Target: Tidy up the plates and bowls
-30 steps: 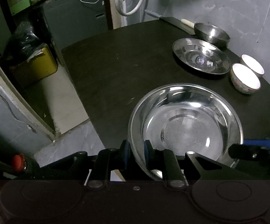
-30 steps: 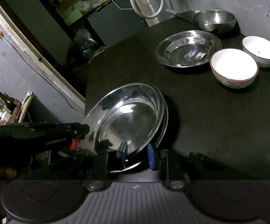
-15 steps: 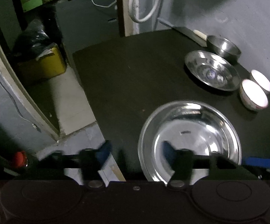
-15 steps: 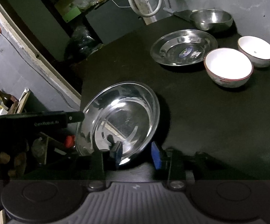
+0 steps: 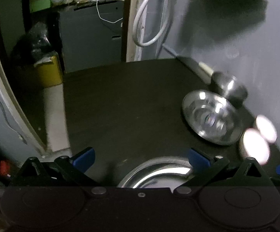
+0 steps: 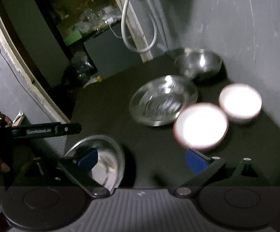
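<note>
On the left gripper's (image 6: 33, 130) arm — blurred white lettering, unreadable.

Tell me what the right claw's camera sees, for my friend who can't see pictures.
The right claw is opening, empty, above a dark table. A steel plate lies below its left finger; farther back sit two white bowls, another steel plate and a steel bowl.

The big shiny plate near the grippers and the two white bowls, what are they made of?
The big plate looks like polished metal, probably stainless steel: it is silvery and throws back mirror-like reflections. The two white bowls look like glazed ceramic: smooth, bright white inside, with a thin dark red rim. Blur and glare leave the bowls less sure.
</note>
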### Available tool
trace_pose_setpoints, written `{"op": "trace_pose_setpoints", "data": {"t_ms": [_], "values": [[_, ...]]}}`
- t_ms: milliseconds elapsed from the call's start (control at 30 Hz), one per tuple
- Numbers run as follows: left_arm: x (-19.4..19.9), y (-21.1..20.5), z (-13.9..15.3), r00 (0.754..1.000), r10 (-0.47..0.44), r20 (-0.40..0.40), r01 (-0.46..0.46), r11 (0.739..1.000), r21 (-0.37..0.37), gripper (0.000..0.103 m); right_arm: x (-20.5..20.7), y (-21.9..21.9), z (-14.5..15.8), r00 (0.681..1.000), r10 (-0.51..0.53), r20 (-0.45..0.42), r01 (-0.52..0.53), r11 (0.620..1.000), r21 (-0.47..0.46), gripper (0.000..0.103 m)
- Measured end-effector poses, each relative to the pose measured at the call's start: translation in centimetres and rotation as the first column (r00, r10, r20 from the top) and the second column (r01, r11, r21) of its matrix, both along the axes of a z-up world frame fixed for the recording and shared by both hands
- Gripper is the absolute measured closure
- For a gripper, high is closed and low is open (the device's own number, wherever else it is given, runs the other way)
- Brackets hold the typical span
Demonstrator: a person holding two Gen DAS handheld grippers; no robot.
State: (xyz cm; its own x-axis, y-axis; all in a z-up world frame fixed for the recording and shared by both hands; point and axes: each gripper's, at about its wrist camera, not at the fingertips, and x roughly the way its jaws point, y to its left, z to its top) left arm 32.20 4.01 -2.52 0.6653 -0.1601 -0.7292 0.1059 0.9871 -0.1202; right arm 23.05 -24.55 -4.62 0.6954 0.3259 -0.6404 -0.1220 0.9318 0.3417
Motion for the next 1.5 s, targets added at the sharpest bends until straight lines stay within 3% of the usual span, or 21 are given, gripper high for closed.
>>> {"op": "trace_pose_setpoints", "data": {"t_ms": [200, 333, 467, 567, 733, 933, 1033, 1300, 1400, 1500], "values": [[2.4, -1.9, -0.4, 0.999, 0.038, 0.008, -0.037, 0.994, -0.102, 0.001, 4.6, -2.7, 1.1, 0.998, 0.015, 0.062, -0.01, 0.996, -0.088, 0.0], [3.9, -3.5, -1.4, 0.999, 0.043, 0.005, -0.041, 0.987, -0.156, 0.001, 8.2, -4.2, 0.7, 0.998, -0.021, 0.053, 0.028, 0.99, -0.136, 0.0], [4.8, -4.7, -2.1, 0.996, 0.084, -0.021, -0.087, 0.976, -0.202, 0.001, 11.9, -5.2, -0.6, 0.999, 0.02, 0.026, -0.017, 0.993, -0.118, 0.0], [5.2, -5.6, -2.7, 0.994, 0.106, -0.026, -0.109, 0.972, -0.209, 0.001, 13.9, -5.5, -1.5, 0.998, 0.059, 0.023, -0.055, 0.989, -0.14, 0.002], [5.7, -6.8, -3.5, 0.99, 0.13, -0.047, -0.136, 0.973, -0.186, 0.001, 16.2, -5.6, -2.8, 0.998, 0.07, 0.008, -0.068, 0.986, -0.15, 0.014], [6.1, -7.0, -4.2, 0.98, 0.183, -0.077, -0.194, 0.961, -0.196, 0.003, 17.4, -5.3, -3.8, 0.996, 0.085, -0.021, -0.087, 0.989, -0.123, 0.018], [6.2, -7.2, -4.4, 0.981, 0.177, -0.079, -0.189, 0.963, -0.19, 0.009, 17.8, -5.0, -4.2, 0.995, 0.096, -0.034, -0.099, 0.987, -0.127, 0.02], [6.2, -7.6, -4.9, 0.985, 0.146, -0.09, -0.163, 0.963, -0.214, 0.03, 18.3, -4.7, -5.1, 0.992, 0.105, -0.075, -0.114, 0.985, -0.128, 0.038], [6.5, -7.8, -5.1, 0.987, 0.128, -0.096, -0.147, 0.962, -0.229, 0.043, 18.3, -4.7, -5.3, 0.991, 0.108, -0.076, -0.118, 0.984, -0.137, 0.044], [6.8, -7.9, -5.5, 0.986, 0.118, -0.115, -0.143, 0.96, -0.24, 0.05, 18.3, -4.7, -5.3, 0.991, 0.105, -0.081, -0.115, 0.984, -0.133, 0.045]]}}
